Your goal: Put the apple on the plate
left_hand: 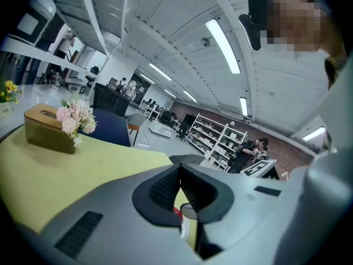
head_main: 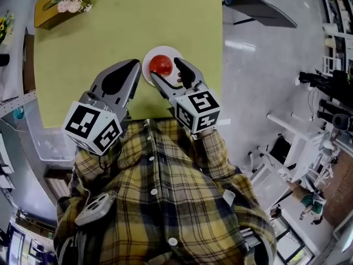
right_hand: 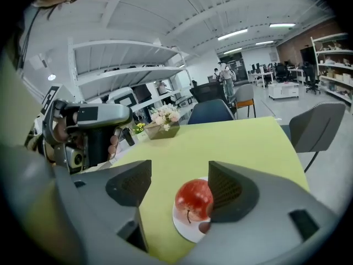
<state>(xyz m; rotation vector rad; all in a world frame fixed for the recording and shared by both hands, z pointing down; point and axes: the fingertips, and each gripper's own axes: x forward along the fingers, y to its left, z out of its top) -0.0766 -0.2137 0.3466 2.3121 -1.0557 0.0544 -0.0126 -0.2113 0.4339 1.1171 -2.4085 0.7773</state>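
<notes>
on the plate (right_hand: 184, 226), apple (right_hand: 193, 197); seemingly ungripped

No text can be read

The left cube (head_main: 92, 127) and the right cube (head_main: 198, 110) carry only black-and-white square marker patterns, which are not letters or digits. Anything printed on the far shelves (left_hand: 218, 137) is too small to make out.
</notes>
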